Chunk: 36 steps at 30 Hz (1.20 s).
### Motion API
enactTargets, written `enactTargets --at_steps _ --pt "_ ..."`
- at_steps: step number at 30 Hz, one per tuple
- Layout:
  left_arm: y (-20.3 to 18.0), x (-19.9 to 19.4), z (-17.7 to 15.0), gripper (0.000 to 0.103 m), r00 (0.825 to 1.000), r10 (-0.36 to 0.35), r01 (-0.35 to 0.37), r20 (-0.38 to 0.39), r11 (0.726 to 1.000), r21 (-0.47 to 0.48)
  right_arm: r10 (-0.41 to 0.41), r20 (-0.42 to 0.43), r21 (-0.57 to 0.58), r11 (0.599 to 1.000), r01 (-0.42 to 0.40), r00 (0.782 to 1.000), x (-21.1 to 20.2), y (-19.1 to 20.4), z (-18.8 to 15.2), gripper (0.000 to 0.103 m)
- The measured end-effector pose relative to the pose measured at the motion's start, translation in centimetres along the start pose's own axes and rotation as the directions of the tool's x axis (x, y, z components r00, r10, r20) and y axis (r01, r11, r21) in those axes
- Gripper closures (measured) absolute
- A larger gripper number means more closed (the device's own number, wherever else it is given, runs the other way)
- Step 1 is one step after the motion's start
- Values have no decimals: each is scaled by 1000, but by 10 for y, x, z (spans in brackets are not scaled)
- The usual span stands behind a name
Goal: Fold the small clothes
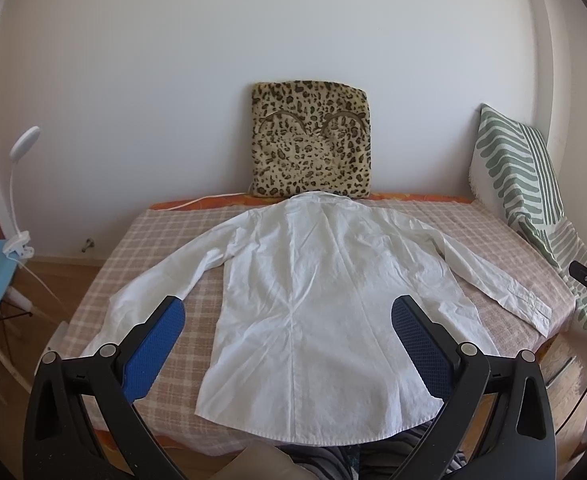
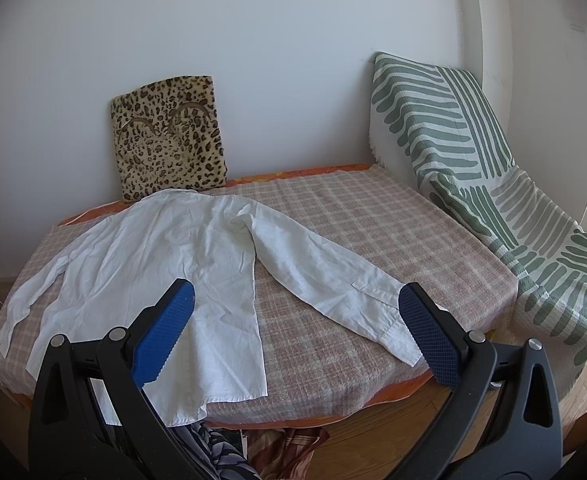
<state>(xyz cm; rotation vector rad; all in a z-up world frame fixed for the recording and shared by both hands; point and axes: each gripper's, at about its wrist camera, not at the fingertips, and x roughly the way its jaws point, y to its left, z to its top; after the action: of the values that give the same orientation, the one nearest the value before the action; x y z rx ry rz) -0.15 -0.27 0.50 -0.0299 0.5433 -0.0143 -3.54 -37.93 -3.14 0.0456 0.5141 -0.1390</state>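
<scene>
Open tongs [image 1: 287, 316] above flat shirt [image 1: 317, 292]

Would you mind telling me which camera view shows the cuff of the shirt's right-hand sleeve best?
The right wrist view: the cuff lies close, with its placket seam clear, just left of the open right claw's right finger. In the left wrist view the same cuff is smaller and distorted near the frame's right side, far from the open left claw.
</scene>
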Motion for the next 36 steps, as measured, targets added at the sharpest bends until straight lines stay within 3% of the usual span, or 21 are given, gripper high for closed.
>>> enactTargets --at_steps 36 --pt "-6 -3 1 1 1000 -6 6 0 1000 -6 5 -2 4 1000 -5 1000 0 0 0 0"
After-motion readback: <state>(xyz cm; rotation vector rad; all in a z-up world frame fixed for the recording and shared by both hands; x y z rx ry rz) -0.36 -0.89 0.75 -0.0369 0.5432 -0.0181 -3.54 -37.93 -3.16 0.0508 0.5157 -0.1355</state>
